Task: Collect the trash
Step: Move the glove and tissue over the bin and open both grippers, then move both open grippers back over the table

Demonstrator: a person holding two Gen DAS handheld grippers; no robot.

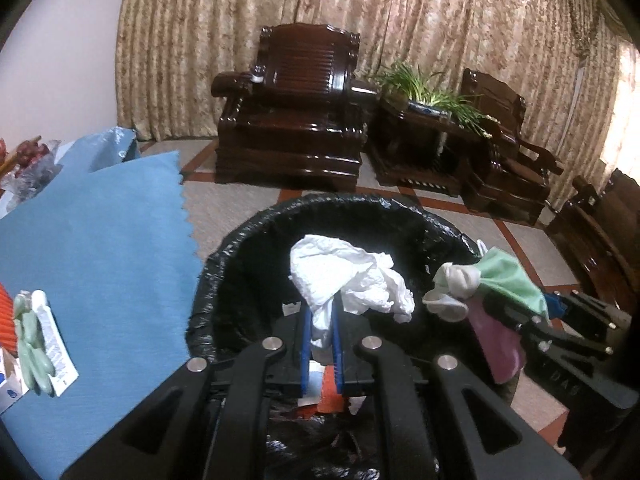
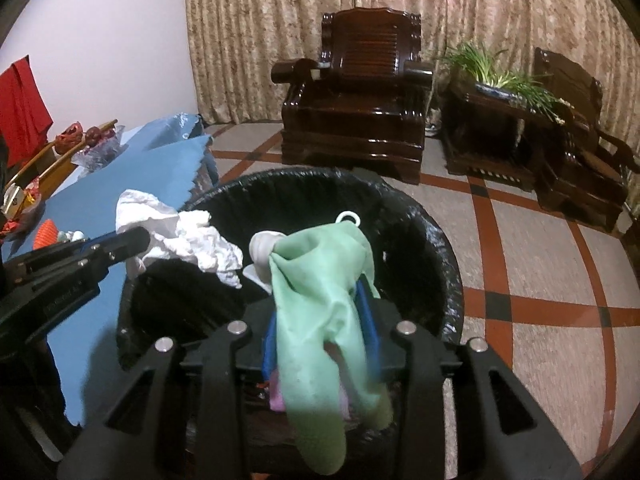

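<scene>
White crumpled tissue (image 1: 352,280), mint-green glove (image 2: 320,320), black bin liner (image 2: 420,240), blue tablecloth (image 1: 100,240), beige patterned curtains (image 1: 440,20), red-lined floor tiles (image 2: 520,260).

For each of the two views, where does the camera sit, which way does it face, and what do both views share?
Left wrist: sits on the left hand-held gripper, facing down into the black-lined bin; its fingers pinch white tissue.
Right wrist: sits on the right hand-held gripper, facing the same bin; a green glove drapes between its fingers.
Shared: bin, tissue, glove, blue cloth, wooden armchair.
</scene>
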